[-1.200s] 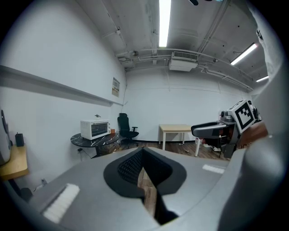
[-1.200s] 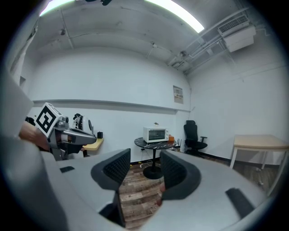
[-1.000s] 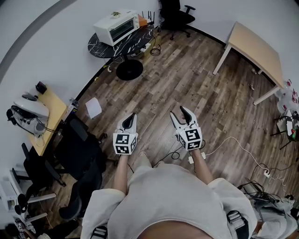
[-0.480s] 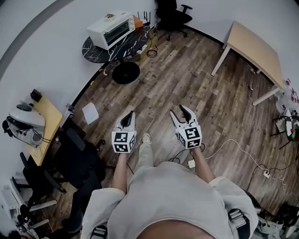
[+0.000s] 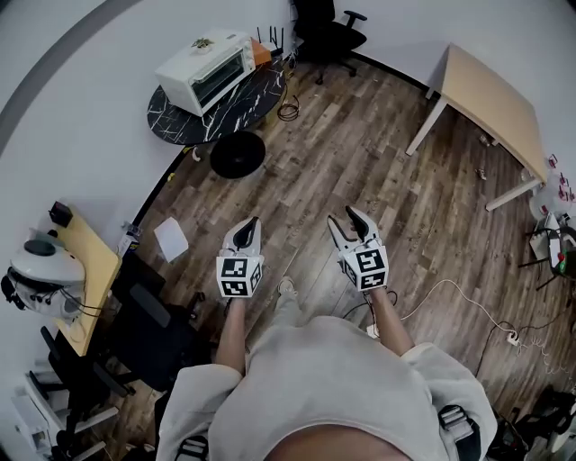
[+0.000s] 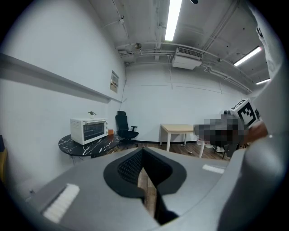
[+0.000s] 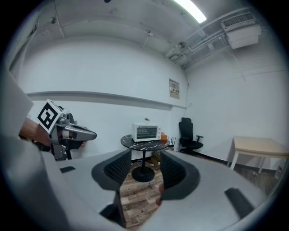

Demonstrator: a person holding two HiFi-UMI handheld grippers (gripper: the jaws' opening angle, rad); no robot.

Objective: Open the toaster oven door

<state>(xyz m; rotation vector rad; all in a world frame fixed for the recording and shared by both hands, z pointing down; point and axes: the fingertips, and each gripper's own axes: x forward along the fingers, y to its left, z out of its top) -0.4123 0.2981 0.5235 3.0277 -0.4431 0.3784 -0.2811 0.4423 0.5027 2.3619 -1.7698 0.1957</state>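
There are one oven (image 5: 202,67), two grippers (image 5: 253,221) (image 5: 343,216), three surfaces (image 5: 225,112) (image 5: 490,94) (image 5: 85,252), three chairs (image 5: 328,22) (image 5: 153,315) (image 5: 76,383) and one paper (image 5: 169,239).

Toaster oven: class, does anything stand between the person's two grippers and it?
Nothing visible does. Only bare wood floor lies between the left gripper, the right gripper and the round black table that carries the toaster oven. A white sheet lies on the floor off to the side, outside that path.
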